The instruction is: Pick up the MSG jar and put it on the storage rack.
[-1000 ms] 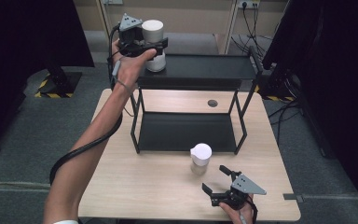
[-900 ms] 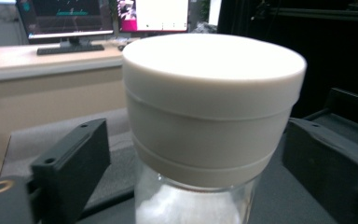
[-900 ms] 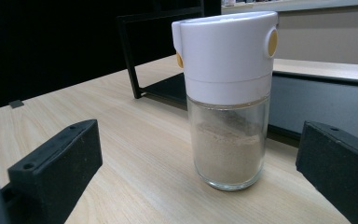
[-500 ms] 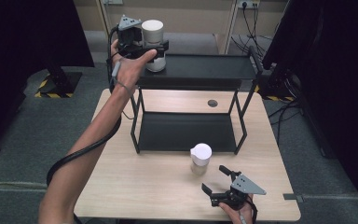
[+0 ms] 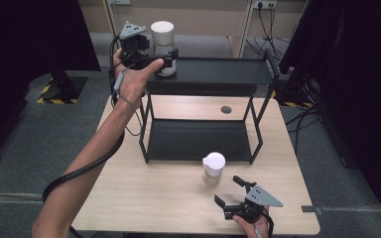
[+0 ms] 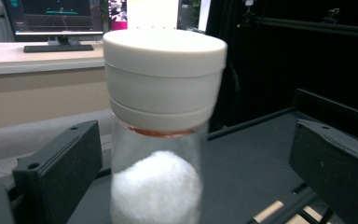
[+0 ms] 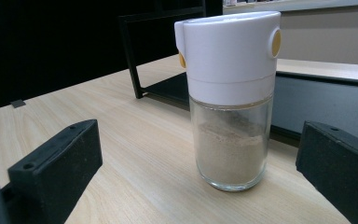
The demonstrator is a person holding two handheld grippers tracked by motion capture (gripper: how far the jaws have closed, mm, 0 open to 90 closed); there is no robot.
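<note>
Two jars | salt jar on rack top shelf, left end – left gripper jaws just opened, wide, astride it, not gripping | pepper jar on table before rack – right gripper jaws wide, empty

Your high view looks forward and down over the whole table and black shelf rack. Each gripper view looks level and close along its jaws: left at the top-shelf jar, right at the tabletop shaker; the high view shares both.
</note>
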